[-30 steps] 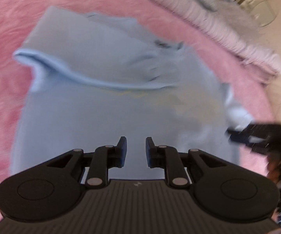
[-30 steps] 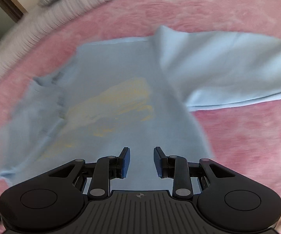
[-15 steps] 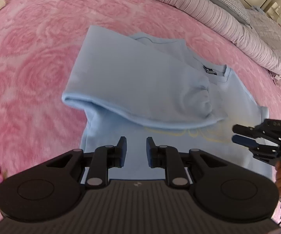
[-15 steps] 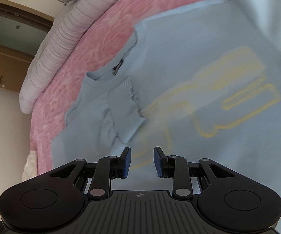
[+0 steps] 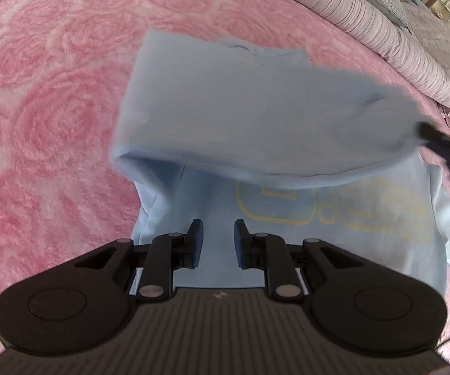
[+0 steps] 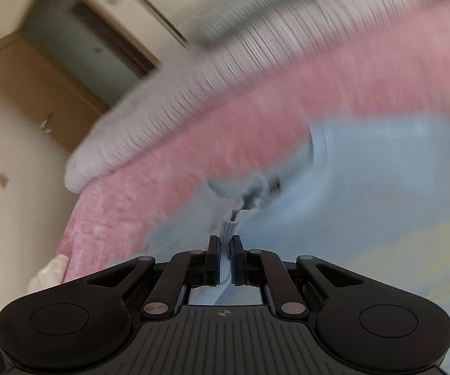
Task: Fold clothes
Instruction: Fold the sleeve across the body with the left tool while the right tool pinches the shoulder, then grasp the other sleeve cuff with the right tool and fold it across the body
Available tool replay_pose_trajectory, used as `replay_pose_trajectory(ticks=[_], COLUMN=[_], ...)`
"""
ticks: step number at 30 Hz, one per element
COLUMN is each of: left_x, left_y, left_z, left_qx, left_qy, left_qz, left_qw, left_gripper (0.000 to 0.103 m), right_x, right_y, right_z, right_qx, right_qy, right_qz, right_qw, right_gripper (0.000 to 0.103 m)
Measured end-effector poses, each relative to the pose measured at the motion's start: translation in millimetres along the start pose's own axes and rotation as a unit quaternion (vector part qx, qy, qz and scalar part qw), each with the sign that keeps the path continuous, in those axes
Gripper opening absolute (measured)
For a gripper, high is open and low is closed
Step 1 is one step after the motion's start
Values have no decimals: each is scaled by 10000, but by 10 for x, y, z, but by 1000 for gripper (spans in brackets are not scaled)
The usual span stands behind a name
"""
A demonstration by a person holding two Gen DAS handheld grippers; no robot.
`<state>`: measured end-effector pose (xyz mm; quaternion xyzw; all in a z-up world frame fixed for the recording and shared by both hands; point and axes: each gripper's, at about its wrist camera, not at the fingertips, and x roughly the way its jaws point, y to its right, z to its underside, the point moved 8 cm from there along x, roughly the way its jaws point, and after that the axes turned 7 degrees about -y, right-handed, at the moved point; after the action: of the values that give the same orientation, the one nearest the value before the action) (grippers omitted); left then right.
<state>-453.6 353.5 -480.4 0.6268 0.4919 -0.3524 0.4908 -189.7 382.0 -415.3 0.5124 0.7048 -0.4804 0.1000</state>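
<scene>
**Left wrist view: sleeve cuff caught, left claw waits**

Left wrist view shows the left gripper (image 5: 218,243) hovering over the lower front of the light blue sweatshirt (image 5: 212,193), its jaws apart with nothing between them. The sweatshirt lies flat on the pink bedspread (image 5: 53,109), one sleeve (image 5: 240,118) folded across the chest above the yellow print (image 5: 318,206). At that sleeve's right end the right gripper (image 6: 224,250) has just snapped together: half a second ago its jaws stood apart over the chest, and now they pinch the ribbed cuff (image 6: 229,228). Judging from this, the sleeve can now be pulled or laid straighter, the next part of the fold.
</scene>
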Motion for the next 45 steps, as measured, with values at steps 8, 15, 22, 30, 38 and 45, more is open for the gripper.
replay_pose_trajectory(ticks=[8, 15, 22, 30, 38, 45], left_x=[102, 39, -10, -393, 132, -12], left_y=[72, 50, 71, 120, 295, 584], left_z=[-52, -56, -31, 115, -191, -19], left_qx=[157, 199, 395, 398, 309, 490], left_qy=[-20, -4, -110, 83, 89, 338], left_qz=[-102, -378, -578, -659, -783, -897], left_qw=[9998, 9991, 9975, 9970, 9964, 9942], left_gripper=[16, 15, 15, 16, 18, 19], right_x=[-182, -231, -266, -485, -223, -930], right_y=[1045, 1004, 995, 1105, 1230, 1650], right_z=[168, 187, 244, 162, 328, 416], right_qx=[662, 564, 553, 402, 160, 1174], right_qy=[-543, -486, -696, -1072, -1533, -1143], right_qz=[1516, 1394, 1484, 2453, 1911, 1546], right_qw=[9847, 9874, 9849, 9627, 9694, 9743], right_gripper=[5, 5, 5, 11, 11, 12])
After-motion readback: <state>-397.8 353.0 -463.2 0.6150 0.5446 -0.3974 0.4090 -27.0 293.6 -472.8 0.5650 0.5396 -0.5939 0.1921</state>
